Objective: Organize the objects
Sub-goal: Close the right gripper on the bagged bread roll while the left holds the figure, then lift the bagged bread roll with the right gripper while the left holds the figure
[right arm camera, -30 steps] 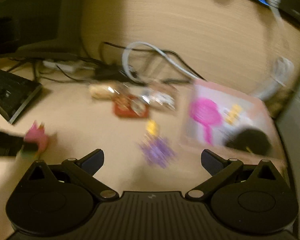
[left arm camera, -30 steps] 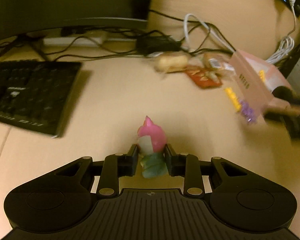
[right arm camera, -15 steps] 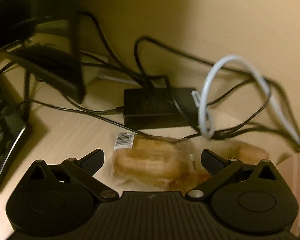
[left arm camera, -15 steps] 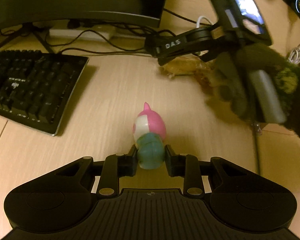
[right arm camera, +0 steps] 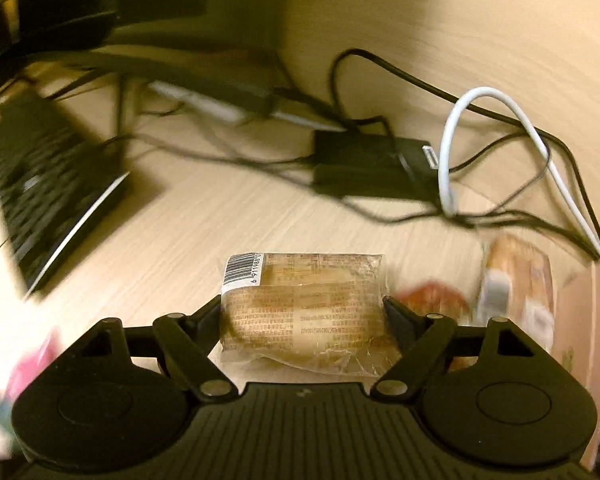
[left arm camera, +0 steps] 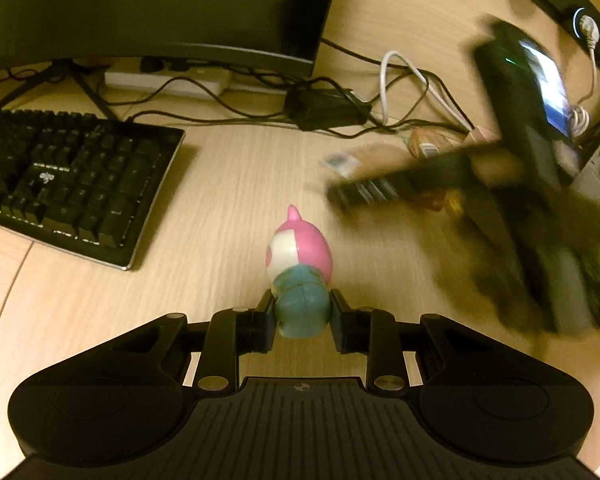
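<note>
My left gripper (left arm camera: 302,312) is shut on a small toy figure (left arm camera: 300,268) with a pink and white head and a teal body, held over the wooden desk (left arm camera: 228,200). My right gripper (right arm camera: 304,308) is shut on a clear-wrapped bread packet (right arm camera: 304,304) with a barcode label, its fingers (right arm camera: 398,312) pressed against the packet's ends. The right gripper shows blurred at the right of the left wrist view (left arm camera: 400,184).
A black keyboard (left arm camera: 68,176) lies at the left under a monitor (left arm camera: 152,4). A black power brick (right arm camera: 372,164), tangled cables and a white cable (right arm camera: 452,140) lie at the back. More wrapped snacks (right arm camera: 516,284) and a pink box (right arm camera: 592,320) sit at the right.
My right gripper has closed its jaws onto the bread packet, which now sits between its fingers. My left gripper still holds the toy, with little movement.
</note>
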The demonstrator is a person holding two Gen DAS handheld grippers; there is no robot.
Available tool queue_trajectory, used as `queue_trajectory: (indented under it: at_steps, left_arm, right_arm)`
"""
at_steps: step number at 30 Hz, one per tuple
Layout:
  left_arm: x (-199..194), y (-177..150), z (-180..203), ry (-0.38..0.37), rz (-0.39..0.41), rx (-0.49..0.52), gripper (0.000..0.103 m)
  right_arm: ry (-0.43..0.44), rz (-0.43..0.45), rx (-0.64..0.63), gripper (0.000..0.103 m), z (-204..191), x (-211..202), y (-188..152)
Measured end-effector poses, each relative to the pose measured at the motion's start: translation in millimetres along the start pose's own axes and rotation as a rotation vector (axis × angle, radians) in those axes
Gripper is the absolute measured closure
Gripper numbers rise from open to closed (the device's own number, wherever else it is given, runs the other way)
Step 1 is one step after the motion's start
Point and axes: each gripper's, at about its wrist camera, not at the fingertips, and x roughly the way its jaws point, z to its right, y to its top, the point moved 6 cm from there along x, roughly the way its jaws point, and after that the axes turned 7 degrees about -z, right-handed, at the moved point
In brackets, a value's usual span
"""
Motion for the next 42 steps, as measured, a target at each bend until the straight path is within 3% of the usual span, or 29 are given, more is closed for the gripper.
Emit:
queue_trajectory:
  at_steps: [5, 9, 17, 21, 24, 32, 34, 37, 38, 42]
  left_arm:
    - [-5.6, -5.2, 6.0, -0.008, -0.006, -0.027, 0.073]
    - [-7.7, -7.5, 28.4, -0.033, -0.013, -0.003, 0.073]
    - [-11.3, -15.2, 81.7, -0.082, -0.023, 0.099, 0.073]
    - [-10.9, -17.0, 84.8, -0.090, -0.023, 0.100, 0.073]
    - [-8.2, -19.3, 72.8, -0.091, -0.044, 0.052, 0.073]
    - [-10.2, -17.8, 51.2, -0.081, -0.056, -0.027, 0.073]
    - [-8.9, -16.1, 52.4, -0.088, -0.064, -0.026, 0.073]
    - [-4.0, -14.7, 59.3, -0.104, -0.074, -0.012, 0.073]
    - [-1.1, -15.1, 62.8, -0.111, -0.081, -0.009, 0.073]
    - [6.3, -21.1, 79.9, -0.147, -0.108, 0.012, 0.073]
  right_arm:
    - [0.096, -0.034, -0.113, 0.017, -14.2, -42.6, -77.1]
    - [-0.009, -0.049, -0.192, 0.014, -11.4, -62.5, -133.3]
    - [-0.296, -0.038, -0.102, 0.010, 47.6, -98.6, -200.7]
    - [-0.366, -0.030, -0.048, 0.008, 69.4, -108.7, -219.1]
    - [-0.351, -0.007, 0.013, 0.000, 77.0, -119.2, -227.3]
    - [-0.108, 0.009, 0.402, 0.000, 98.3, -135.2, -249.9]
    - [-0.023, -0.022, 0.431, 0.000, 97.6, -129.4, -255.5]
    - [0.023, -0.042, 0.431, 0.000, 103.3, -119.4, -253.9]
    - [0.000, -0.033, 0.444, 0.000, 111.5, -117.0, -250.7]
    - [-0.247, 0.011, 0.536, 0.000, 151.7, -124.9, -244.9]
